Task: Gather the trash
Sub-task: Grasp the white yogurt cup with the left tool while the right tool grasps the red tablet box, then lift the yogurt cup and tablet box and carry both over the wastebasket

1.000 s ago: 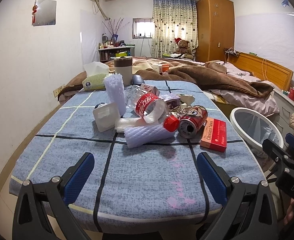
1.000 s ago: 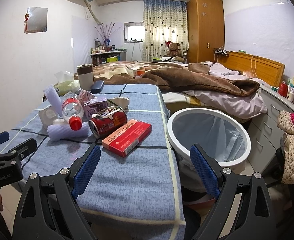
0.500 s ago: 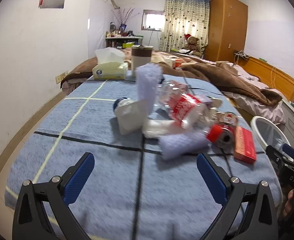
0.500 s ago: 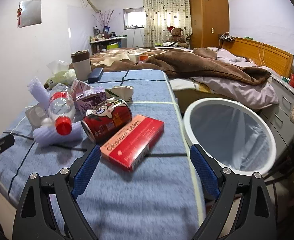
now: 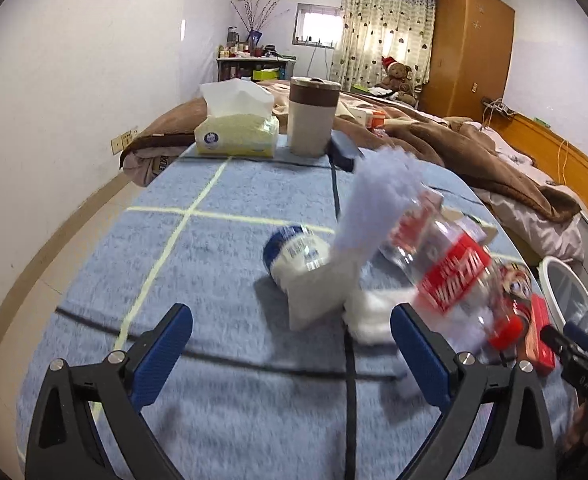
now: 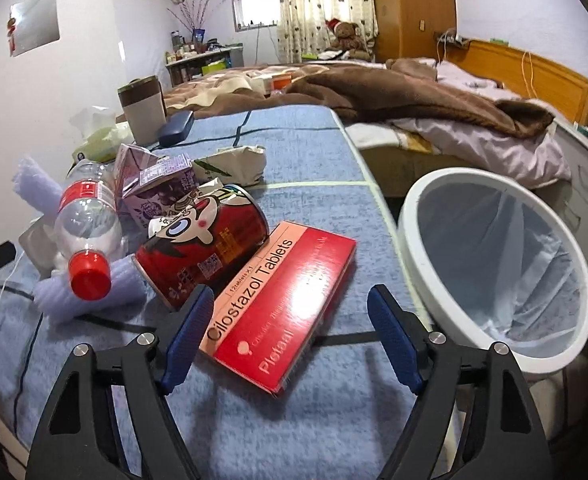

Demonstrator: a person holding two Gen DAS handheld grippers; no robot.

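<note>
Trash lies in a pile on the blue table cloth (image 6: 314, 420). A red tablet box (image 6: 281, 304) lies just ahead of my open right gripper (image 6: 291, 332), its near end between the fingers. Beside it are a red can (image 6: 205, 240), a clear bottle with a red cap (image 6: 87, 228), a purple carton (image 6: 157, 188) and white foam wraps (image 5: 378, 216). My open left gripper (image 5: 289, 354) is close in front of a small white bottle with a blue cap (image 5: 298, 256) and a white packet (image 5: 318, 296). The white bin (image 6: 494, 264) with a liner stands right of the table.
A tissue box (image 5: 235, 132), a brown-and-white tumbler (image 5: 314, 116) and a dark case (image 5: 346, 148) stand at the table's far end. A bed with a brown blanket (image 6: 394, 96) lies behind. A white wall (image 5: 53, 128) runs along the left.
Both grippers have moved forward toward the pile. The left one has swung left and closer to the white packet; the right one has closed in on the red tablet box.
</note>
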